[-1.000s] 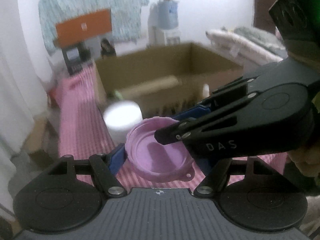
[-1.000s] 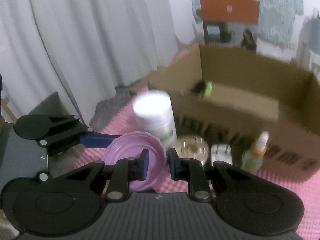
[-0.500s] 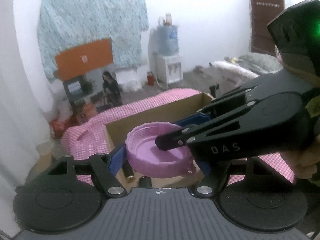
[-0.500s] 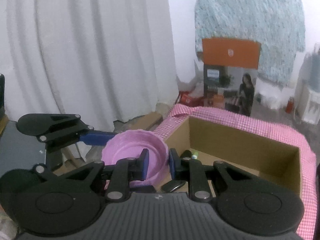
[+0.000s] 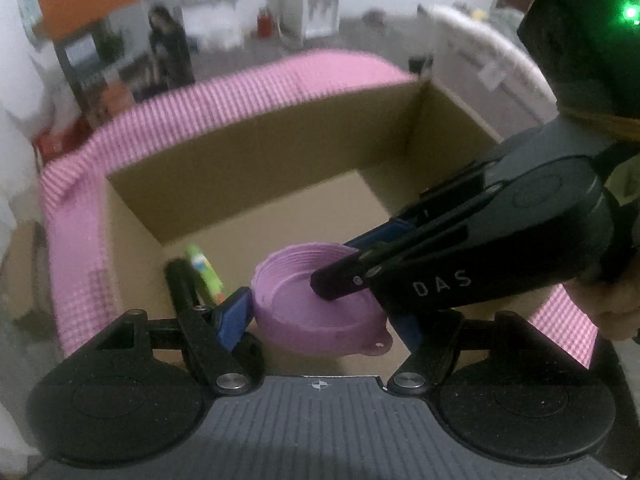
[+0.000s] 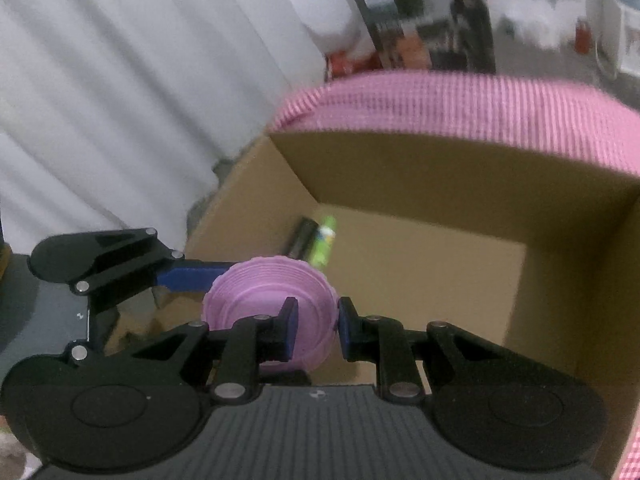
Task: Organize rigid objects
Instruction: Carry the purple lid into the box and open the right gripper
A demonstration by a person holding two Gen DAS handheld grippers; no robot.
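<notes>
A purple screw lid (image 5: pixel 288 296) hangs open side up over the inside of a cardboard box (image 5: pixel 280 152). My left gripper (image 5: pixel 322 314) spans the lid, a blue pad pressed against each side of it. My right gripper (image 5: pixel 356 260) comes in from the right and is shut on the lid's rim, one finger inside and one outside. In the right wrist view the lid (image 6: pixel 256 292) sits just ahead of the right gripper (image 6: pixel 316 320), whose pads pinch its wall. The left gripper's blue finger (image 6: pixel 192 276) touches the lid from the left. The box (image 6: pixel 400 176) lies below.
A black cylinder (image 5: pixel 180 288) and a green tube (image 5: pixel 204 276) lie in the box's near left corner. Pink checked cloth (image 5: pixel 76 240) surrounds the box. A white curtain (image 6: pixel 120 100) hangs to the left. A hand (image 5: pixel 616 312) grips the right tool.
Both grippers carried the purple lid from in front of the box, past a white jar, to above the box's inside. The views now tilt down into the box. Both grips are unchanged.
</notes>
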